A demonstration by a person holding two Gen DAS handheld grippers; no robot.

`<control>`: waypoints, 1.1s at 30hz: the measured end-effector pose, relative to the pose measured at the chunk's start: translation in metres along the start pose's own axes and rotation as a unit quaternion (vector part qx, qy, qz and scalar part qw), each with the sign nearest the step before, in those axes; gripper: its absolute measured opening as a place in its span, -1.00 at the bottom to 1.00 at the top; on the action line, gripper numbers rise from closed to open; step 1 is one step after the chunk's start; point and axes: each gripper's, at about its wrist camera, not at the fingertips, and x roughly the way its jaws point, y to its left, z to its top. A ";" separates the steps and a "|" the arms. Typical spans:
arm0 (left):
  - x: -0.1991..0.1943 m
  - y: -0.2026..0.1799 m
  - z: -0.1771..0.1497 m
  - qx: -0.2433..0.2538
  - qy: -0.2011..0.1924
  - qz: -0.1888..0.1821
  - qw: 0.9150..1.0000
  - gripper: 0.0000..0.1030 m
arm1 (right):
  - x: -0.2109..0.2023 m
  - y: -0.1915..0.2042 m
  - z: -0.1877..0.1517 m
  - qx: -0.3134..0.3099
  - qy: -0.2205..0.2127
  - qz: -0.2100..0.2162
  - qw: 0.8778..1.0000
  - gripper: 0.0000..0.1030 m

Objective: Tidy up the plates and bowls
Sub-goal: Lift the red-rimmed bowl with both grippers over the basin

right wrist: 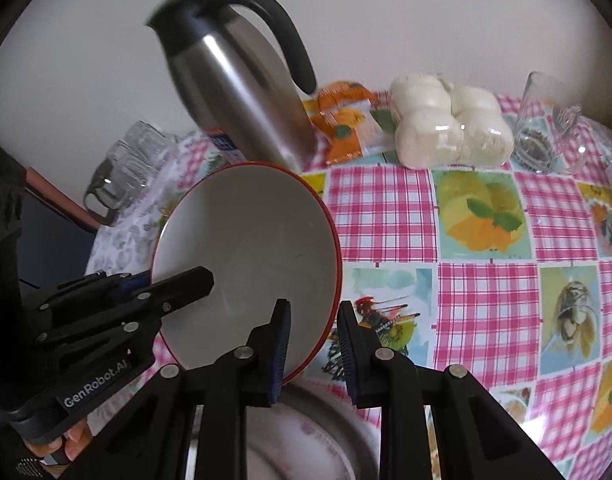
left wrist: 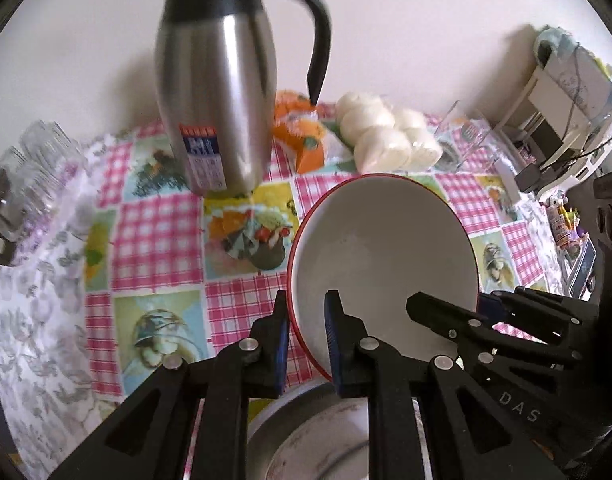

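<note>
Gripping opposite rims of the red-edged bowl (left wrist: 385,248), the left tongs (left wrist: 307,344) and right tongs (right wrist: 311,350) are holding it tilted above the bench (right wrist: 485,280).

open checked tablecloth (right wrist: 485,288) lies free to the right of the raised bowl (right wrist: 250,248). behind it the steel jug (right wrist: 242,92), orange packet (right wrist: 341,120), bagged buns (right wrist: 449,124) and glass (right wrist: 545,120) block the back edge; glass mugs (left wrist: 30,176) crowd the left; a plate (right wrist: 306,440) sits below.

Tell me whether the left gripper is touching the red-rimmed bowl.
Touching. In the left wrist view the left gripper has its jaws shut on the rim of the red-rimmed bowl, one pad inside, one outside.
</note>
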 end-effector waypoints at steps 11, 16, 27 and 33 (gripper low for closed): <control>-0.049 -0.012 -0.039 -0.010 -0.024 -0.001 1.000 -0.67 | -0.055 0.024 -0.040 -0.016 -0.018 0.001 1.000 -0.50; -0.069 -0.020 -0.054 -0.010 -0.036 0.003 0.999 -0.66 | -0.073 0.032 -0.059 -0.024 -0.021 -0.004 0.999 -0.50; -0.094 -0.025 -0.103 -0.037 -0.042 0.002 0.998 -0.66 | -0.092 0.045 -0.098 -0.037 -0.010 0.001 0.999 -0.50; -0.098 -0.025 -0.123 -0.052 -0.044 0.003 0.998 -0.66 | -0.091 0.048 -0.117 -0.040 0.002 0.003 0.999 -0.50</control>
